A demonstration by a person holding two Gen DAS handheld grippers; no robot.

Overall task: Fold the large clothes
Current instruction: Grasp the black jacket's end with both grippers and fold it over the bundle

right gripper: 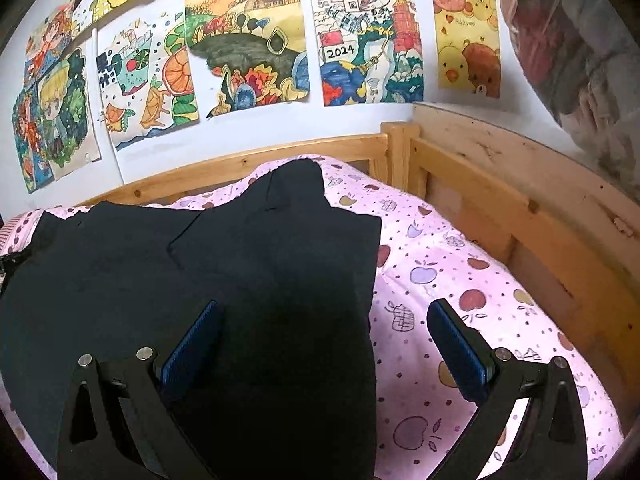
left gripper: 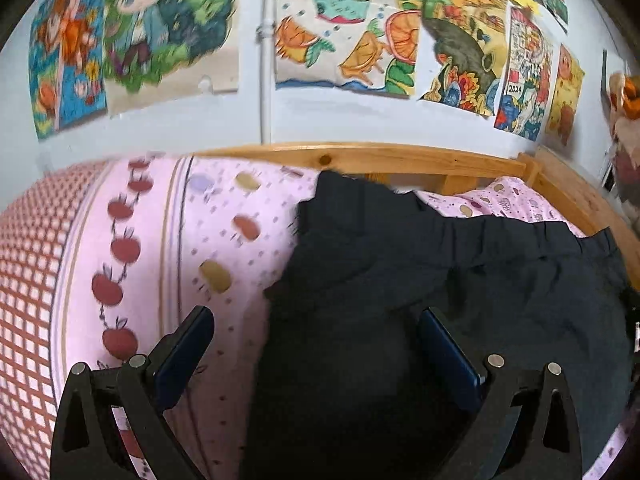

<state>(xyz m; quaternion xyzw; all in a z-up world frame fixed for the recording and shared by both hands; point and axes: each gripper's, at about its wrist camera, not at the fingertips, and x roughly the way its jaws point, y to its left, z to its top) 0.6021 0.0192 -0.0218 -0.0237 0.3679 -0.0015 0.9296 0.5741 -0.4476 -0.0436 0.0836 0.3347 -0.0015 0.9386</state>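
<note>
A large dark navy garment [left gripper: 400,280] lies spread on the pink apple-print bed sheet [left gripper: 224,240]. In the left wrist view my left gripper [left gripper: 316,320] is open above the garment's left edge, one finger over the sheet and the other over the cloth. The gathered waistband [left gripper: 500,228] runs to the right. In the right wrist view the same garment [right gripper: 200,280] shows a folded layer and a peak near the far rail. My right gripper [right gripper: 324,312] is open, straddling the garment's right edge, with nothing between its fingers.
A wooden bed frame [right gripper: 480,184] bounds the far side and right side of the mattress. Colourful drawings [right gripper: 240,40] cover the white wall. A red checked pillow or quilt [left gripper: 28,280] lies at the left. Clothes in plastic hang at the right [right gripper: 580,60].
</note>
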